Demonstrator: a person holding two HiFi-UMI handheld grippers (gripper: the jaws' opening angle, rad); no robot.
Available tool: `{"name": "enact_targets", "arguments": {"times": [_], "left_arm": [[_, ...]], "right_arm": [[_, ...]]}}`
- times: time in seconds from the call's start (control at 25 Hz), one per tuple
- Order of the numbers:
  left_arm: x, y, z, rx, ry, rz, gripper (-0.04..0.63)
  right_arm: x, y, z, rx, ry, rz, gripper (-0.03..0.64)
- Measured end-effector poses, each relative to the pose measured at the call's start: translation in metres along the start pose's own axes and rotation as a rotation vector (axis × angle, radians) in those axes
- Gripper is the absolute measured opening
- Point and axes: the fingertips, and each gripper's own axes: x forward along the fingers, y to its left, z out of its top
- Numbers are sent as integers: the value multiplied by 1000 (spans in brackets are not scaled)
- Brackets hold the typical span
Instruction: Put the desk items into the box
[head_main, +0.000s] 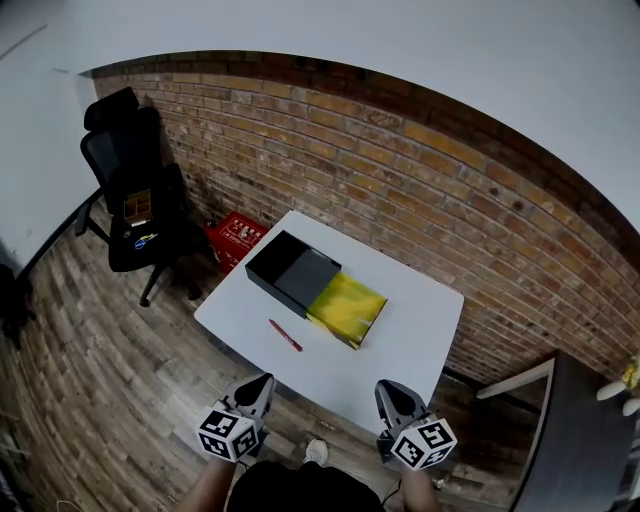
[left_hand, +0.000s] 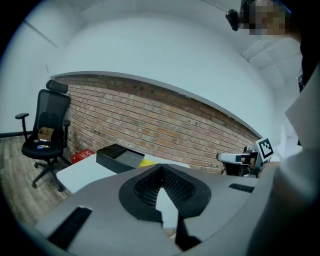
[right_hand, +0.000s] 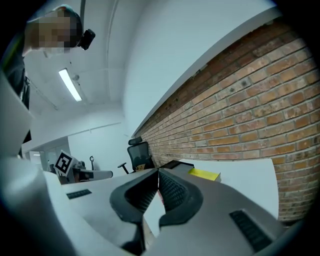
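A black open box (head_main: 291, 270) lies on the white table (head_main: 420, 330), with a yellow notebook (head_main: 348, 308) touching its right end. A red pen (head_main: 285, 335) lies in front of them. Both grippers hover below the table's near edge, apart from every item. My left gripper (head_main: 261, 385) is shut and empty, and so is my right gripper (head_main: 386, 392). In the left gripper view the jaws (left_hand: 160, 169) meet at the tips, with the box (left_hand: 119, 156) and notebook (left_hand: 148, 162) beyond. In the right gripper view the shut jaws (right_hand: 158, 173) point toward the notebook (right_hand: 204, 174).
A brick wall (head_main: 420, 180) runs behind the table. A black office chair (head_main: 135, 205) holding small items stands at the left, with a red crate (head_main: 236, 236) on the wooden floor next to it. A dark desk corner (head_main: 590, 430) sits at the right.
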Motion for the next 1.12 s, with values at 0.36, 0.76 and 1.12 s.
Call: {"name": "enact_targets", "arguments": {"times": [0.36, 0.76, 1.12], "left_arm": [[37, 2, 0, -5, 20, 39, 14], [54, 16, -1, 1, 59, 69, 14], [86, 49, -17, 37, 145, 16, 14]], "right_arm": [[24, -35, 3, 13, 26, 51, 21], [45, -41, 4, 13, 57, 87, 21], [72, -38, 3, 27, 52, 52, 21]]}}
